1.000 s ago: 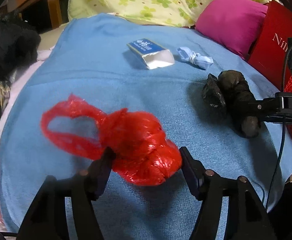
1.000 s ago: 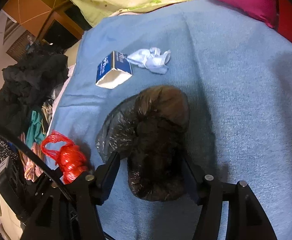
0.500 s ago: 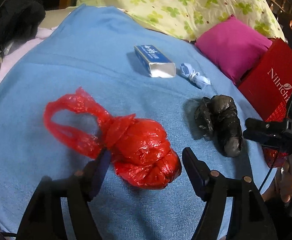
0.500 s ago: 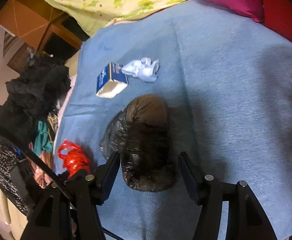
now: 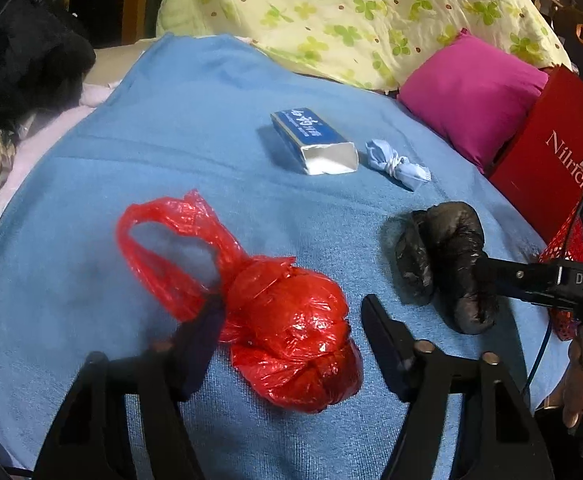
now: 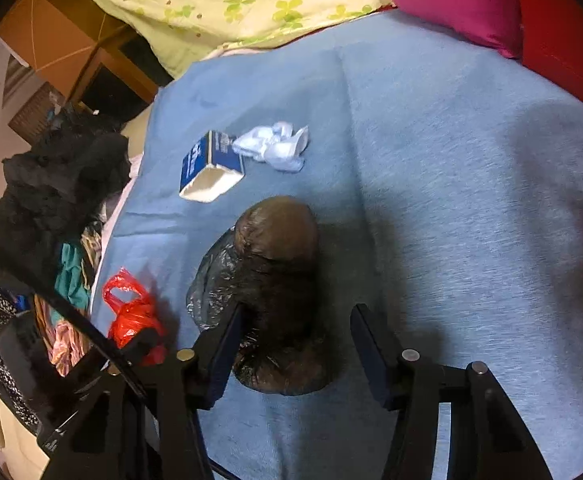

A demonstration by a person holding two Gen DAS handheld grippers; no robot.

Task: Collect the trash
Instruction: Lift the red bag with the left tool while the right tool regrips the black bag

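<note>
A knotted red plastic bag lies on the blue blanket between the fingers of my left gripper. Its jaws are closing; the left finger touches the bag's neck, while the right finger stands a little clear. A knotted black plastic bag lies between the fingers of my right gripper, which is also closing, with a gap on the right side. The left wrist view shows that black bag too. Farther back lie a blue and white carton and a crumpled pale blue wad.
A pink pillow and a red paper bag border the blanket on the right. A clover-print quilt lies at the back. Dark clothes are piled off the blanket's left edge.
Both pairs of jaws have narrowed around their bags. The left wrist view has tilted and rolled a little. The red and black bags lie where they were.
</note>
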